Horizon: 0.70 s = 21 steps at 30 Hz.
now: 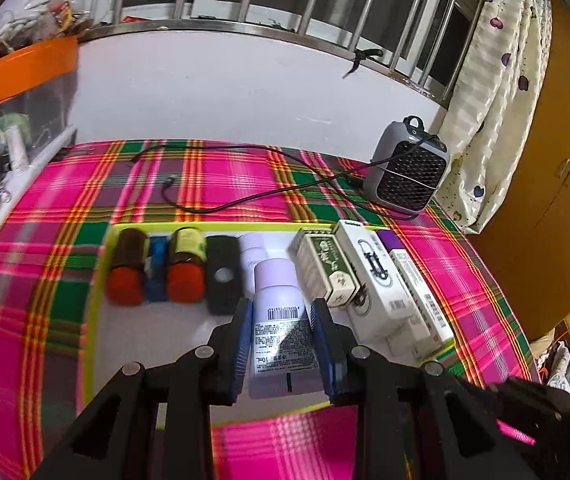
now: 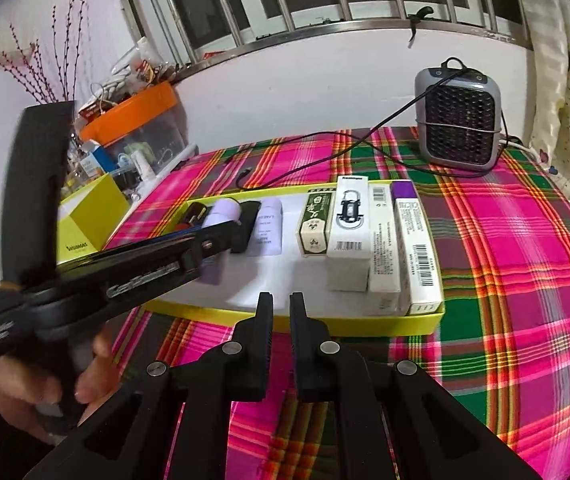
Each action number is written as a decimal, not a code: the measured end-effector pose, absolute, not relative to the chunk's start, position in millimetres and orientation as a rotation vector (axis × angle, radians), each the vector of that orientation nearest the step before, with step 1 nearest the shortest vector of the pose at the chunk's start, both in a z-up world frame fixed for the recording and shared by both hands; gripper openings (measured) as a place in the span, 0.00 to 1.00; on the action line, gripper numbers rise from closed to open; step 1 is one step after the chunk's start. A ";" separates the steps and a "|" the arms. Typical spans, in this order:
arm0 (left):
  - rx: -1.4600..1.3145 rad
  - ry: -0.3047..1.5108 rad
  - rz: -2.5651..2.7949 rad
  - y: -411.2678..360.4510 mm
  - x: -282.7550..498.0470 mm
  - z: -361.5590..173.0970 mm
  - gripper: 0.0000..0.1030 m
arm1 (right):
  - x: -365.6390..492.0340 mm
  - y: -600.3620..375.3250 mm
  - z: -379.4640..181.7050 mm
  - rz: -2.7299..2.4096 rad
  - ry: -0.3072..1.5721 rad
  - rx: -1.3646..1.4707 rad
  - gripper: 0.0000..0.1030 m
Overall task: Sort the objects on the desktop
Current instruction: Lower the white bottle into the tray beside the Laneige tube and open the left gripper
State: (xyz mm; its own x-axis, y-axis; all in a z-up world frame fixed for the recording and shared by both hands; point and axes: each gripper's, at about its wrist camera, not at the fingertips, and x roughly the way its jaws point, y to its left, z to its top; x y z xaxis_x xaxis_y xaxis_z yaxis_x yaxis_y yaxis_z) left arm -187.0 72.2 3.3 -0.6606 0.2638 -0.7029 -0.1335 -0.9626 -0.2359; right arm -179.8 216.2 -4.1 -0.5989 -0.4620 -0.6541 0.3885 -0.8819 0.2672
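Observation:
My left gripper (image 1: pixel 281 308) is shut on a lilac bottle (image 1: pixel 275 280) with a barcode label, clamped between its blue pads over the white floor of a yellow-green tray (image 1: pixel 205 226). The right wrist view shows that bottle (image 2: pixel 225 210) held low over the tray's left part by the hand-held left gripper (image 2: pixel 217 236). The tray holds two red-capped brown bottles (image 1: pixel 127 268), a blue item (image 1: pixel 157 268), a black object (image 1: pixel 225 276), another lilac bottle (image 2: pixel 269 224), a green-white box (image 2: pixel 315 220) and a white box (image 2: pixel 349 224). My right gripper (image 2: pixel 281 300) is shut and empty in front of the tray's near rim (image 2: pixel 325 326).
A grey heater (image 2: pixel 459 120) stands at the back right on the plaid cloth, its black cable (image 1: pixel 225 208) trailing behind the tray. An orange-lidded clear bin (image 1: pixel 25 76) and a yellow-green box (image 2: pixel 89 216) crowd the left. A wooden cabinet (image 1: pixel 545 160) is at the right.

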 end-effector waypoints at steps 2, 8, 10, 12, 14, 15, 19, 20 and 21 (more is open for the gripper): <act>-1.181 -0.250 2.655 75.7 -194.7 0.4 0.29 | -179.7 219.8 -4.0 -2.451 -0.138 1.035 0.09; -1.210 -0.253 2.629 83.1 -212.4 -8.1 0.30 | -180.8 230.8 -5.8 -2.468 -0.158 1.036 0.09; -1.219 -0.254 2.626 85.3 -218.3 -10.8 0.30 | -181.4 233.4 -6.5 -2.472 -0.164 1.038 0.09; -1.228 -0.263 2.617 87.0 -224.4 -13.3 0.30 | -182.0 236.4 -7.5 -2.477 -0.170 1.040 0.09; -1.232 -0.268 2.613 89.0 -230.7 -15.0 0.30 | -182.7 238.5 -8.2 -2.480 -0.173 1.042 0.09; -1.234 -0.271 2.609 90.3 -234.1 -15.7 0.30 | -183.2 239.3 -8.5 -2.481 -0.174 1.043 0.09; -1.237 -0.262 2.612 95.1 -244.9 -18.2 0.30 | -185.3 243.5 -9.5 -2.487 -0.182 1.046 0.09; -1.241 -0.269 2.609 95.3 -247.3 -19.4 0.30 | -185.5 244.0 -9.6 -2.489 -0.183 1.048 0.09; -1.240 -0.277 2.609 95.2 -249.5 -20.5 0.30 | -186.0 244.8 -9.8 -2.490 -0.184 1.049 0.09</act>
State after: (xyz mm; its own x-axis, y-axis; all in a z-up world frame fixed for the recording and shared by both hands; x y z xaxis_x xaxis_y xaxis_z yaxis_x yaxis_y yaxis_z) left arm -249.5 95.2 -20.5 -0.6113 0.2942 -0.7347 -0.1335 -0.9534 -0.2706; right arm -186.0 244.8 -9.8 -0.6212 -0.4366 -0.6507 0.3360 -0.8986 0.2822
